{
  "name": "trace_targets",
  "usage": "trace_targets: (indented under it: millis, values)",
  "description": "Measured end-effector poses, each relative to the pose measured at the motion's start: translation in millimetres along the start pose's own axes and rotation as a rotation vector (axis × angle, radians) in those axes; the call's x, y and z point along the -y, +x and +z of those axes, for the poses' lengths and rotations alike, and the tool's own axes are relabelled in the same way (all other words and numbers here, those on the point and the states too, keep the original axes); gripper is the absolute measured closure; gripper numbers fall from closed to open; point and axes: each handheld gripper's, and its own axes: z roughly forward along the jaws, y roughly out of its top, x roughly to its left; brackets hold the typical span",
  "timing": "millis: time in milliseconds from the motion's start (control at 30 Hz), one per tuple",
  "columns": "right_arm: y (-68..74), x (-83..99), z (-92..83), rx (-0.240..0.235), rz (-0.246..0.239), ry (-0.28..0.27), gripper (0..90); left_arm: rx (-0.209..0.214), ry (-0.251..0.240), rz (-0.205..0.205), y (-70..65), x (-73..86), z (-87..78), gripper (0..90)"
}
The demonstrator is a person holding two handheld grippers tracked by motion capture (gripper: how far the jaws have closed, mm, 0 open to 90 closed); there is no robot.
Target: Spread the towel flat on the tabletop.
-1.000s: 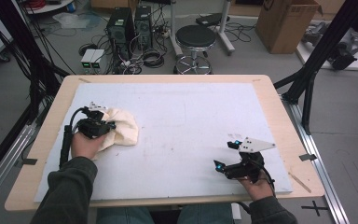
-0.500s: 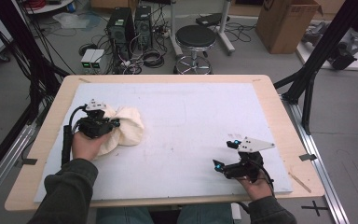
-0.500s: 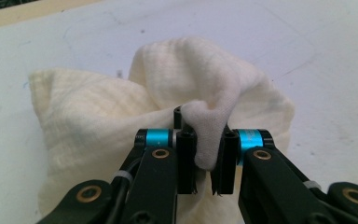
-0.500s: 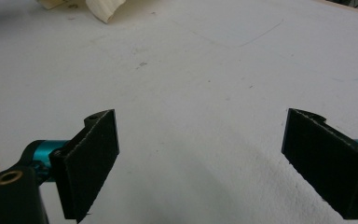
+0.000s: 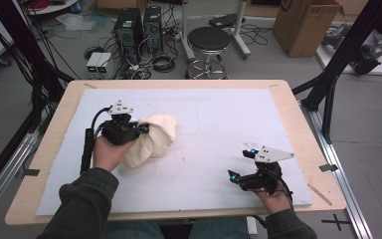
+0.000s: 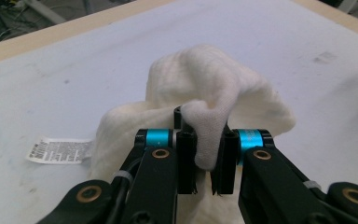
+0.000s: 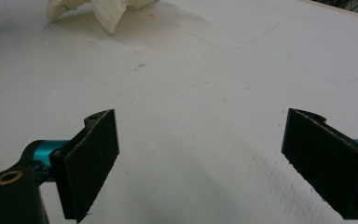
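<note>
Plainly, the left gripper point(image 6: 205, 156) pinches a fold of the cream cloth point(image 5: 151, 139) between its jaws, on the white mat's point(image 5: 219, 124) left half; the cloth trails diagonally back toward the person. The right gripper point(image 7: 205, 163) stands spread, well apart.

A wooden table point(image 5: 298, 107) carries a white mat point(image 5: 229, 119), on which a cream cloth point(image 5: 156, 137) rests.

Black tongs point(image 6: 204, 158) with cyan collars, brass screws, 2 flat pads; dark olive sleeves point(image 5: 82, 204).
</note>
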Motion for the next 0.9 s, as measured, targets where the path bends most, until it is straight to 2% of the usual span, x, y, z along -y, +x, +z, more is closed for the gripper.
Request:
trace_targets:
  millis: [100, 133, 300, 567, 767, 900]
  values:
    - [-0.3, -0.1, -0.2, -0.001, 0.000, -0.003, 10.2, 0.058, -0.005, 0.011, -15.2, -10.3, 7.5, 82.4]
    - [-0.3, -0.1, -0.2, -0.001, 0.000, -0.003, 10.2, 0.058, -0.005, 0.011, -15.2, -10.3, 7.5, 82.4]
    - [-1.2, -0.4, -0.1, -0.004, 0.001, -0.009, 10.2, 0.108, -0.021, 0.003, -33.4, -20.8, 22.2, 82.4]
    - [-2.1, -0.4, -1.2, -0.004, 0.002, -0.014, 10.3, 0.161, 0.000, 0.023, -59.1, -33.0, 50.3, 82.3]
    - [-2.6, -0.3, -0.4, -0.009, -0.005, -0.019, 10.2, 0.165, 0.059, 0.029, -63.2, -26.8, 86.0, 81.1]
    - [-1.6, -0.3, 0.6, -0.013, -0.004, -0.013, 10.3, 0.129, 0.100, 0.041, -63.4, -19.3, 108.9, 79.9]
